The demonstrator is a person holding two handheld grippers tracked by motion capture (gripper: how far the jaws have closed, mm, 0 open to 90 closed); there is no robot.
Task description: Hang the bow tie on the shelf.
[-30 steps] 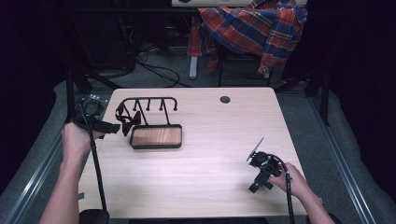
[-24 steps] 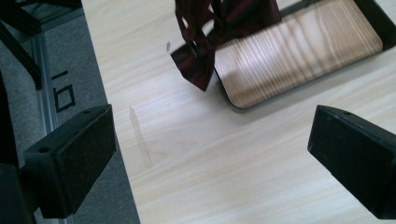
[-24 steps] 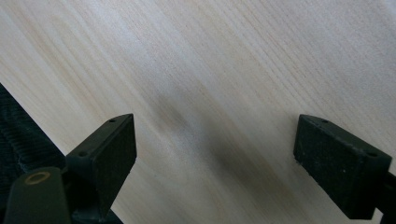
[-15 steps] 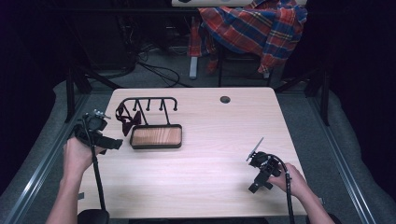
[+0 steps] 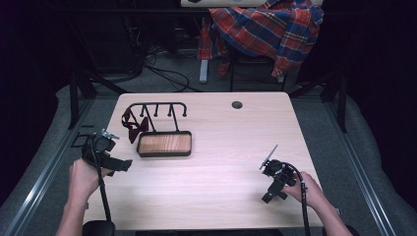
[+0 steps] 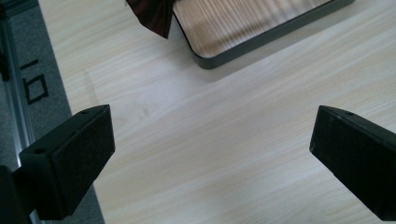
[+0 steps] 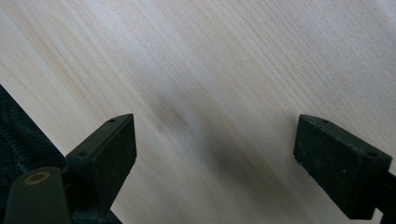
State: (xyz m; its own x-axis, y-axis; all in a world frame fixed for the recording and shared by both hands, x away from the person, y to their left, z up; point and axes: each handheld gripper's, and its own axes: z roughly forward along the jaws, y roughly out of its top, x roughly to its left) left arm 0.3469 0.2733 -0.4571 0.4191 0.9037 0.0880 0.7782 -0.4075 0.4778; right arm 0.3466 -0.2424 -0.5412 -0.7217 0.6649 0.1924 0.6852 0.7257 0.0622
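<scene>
A black hook rack (image 5: 156, 109) stands at the table's back left, with a dark red bow tie (image 5: 132, 126) hanging at its left end. In front of the rack lies a wooden tray with a black rim (image 5: 164, 144). My left gripper (image 5: 123, 164) is held low near the table's left edge, in front of and left of the tray. Its jaws have just been opening, and in the left gripper view the left gripper (image 6: 212, 135) is open over bare wood, below the tray's corner (image 6: 219, 58) and the bow tie's tip (image 6: 156, 16). My right gripper (image 5: 271, 192) rests at the front right. In its own view the right gripper (image 7: 215, 149) is open with nothing between its jaws.
The light wooden table (image 5: 221, 147) has a round cable hole (image 5: 237, 104) near its back edge. A plaid shirt (image 5: 265, 29) hangs over a chair behind the table. Metal rails (image 5: 44, 167) run along both sides on the grey floor.
My left hand has drawn back from beside the rack and bow tie, towards the table's front and lower down. The right hand has stayed put.
</scene>
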